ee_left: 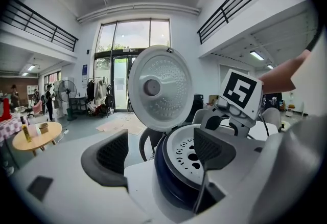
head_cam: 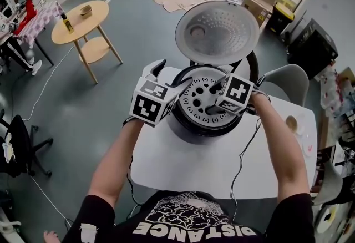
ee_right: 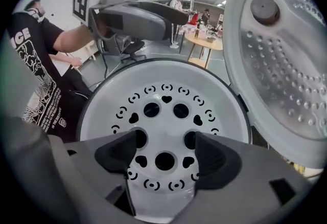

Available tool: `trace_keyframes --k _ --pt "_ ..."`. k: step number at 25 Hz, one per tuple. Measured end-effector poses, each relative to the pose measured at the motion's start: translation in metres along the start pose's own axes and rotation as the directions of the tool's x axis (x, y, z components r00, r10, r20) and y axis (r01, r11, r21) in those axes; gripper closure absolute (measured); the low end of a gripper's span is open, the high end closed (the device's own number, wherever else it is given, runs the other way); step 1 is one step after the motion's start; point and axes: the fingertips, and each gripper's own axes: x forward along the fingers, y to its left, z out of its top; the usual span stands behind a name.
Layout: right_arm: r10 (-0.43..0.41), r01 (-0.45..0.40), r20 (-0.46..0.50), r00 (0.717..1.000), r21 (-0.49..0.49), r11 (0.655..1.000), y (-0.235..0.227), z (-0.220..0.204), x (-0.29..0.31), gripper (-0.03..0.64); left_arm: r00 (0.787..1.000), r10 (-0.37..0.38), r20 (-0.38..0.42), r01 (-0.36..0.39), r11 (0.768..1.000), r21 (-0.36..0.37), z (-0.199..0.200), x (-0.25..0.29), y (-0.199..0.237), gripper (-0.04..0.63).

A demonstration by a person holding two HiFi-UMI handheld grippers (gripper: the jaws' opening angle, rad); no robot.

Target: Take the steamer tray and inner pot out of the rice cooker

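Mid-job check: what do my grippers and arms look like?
The left hand-held gripper and right hand-held gripper are light grey, with dark ribbed pads and a white cube of black square markers each. Thin black cables trail from them. The sleeves are short and black.

With arms (head_cam: 119,153) outstretched, left hand-held gripper (head_cam: 169,74) and right hand-held gripper (head_cam: 215,96) both gape.

The head view looks steeply down from above the person onto the white table (head_cam: 166,164) and the open rice cooker (head_cam: 191,132), with both arms in frame. The camera on the left tongs (head_cam: 172,74) sits low beside the cooker and faces across it toward the glass doors (ee_left: 125,80). The camera on the right tongs (head_cam: 214,97) looks down from very close onto the steamer tray (ee_right: 166,128). All three views share the tray and the raised lid (head_cam: 217,31), and each tongs view catches the other tongs.
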Motion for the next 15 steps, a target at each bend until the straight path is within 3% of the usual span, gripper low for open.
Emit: trace_keyframes --k 11,15 --pt "0.046 -0.041 -0.108 0.993 0.048 0.998 -0.003 -0.005 0.016 0.255 1.0 -0.012 -0.007 0.012 1.0 0.003 -0.005 0.005 0.002 0.206" --pt "0.068 -0.061 -0.136 0.988 0.052 0.997 0.0 -0.007 0.02 0.295 1.0 -0.011 -0.019 0.011 1.0 -0.001 -0.012 0.003 0.001 0.206"
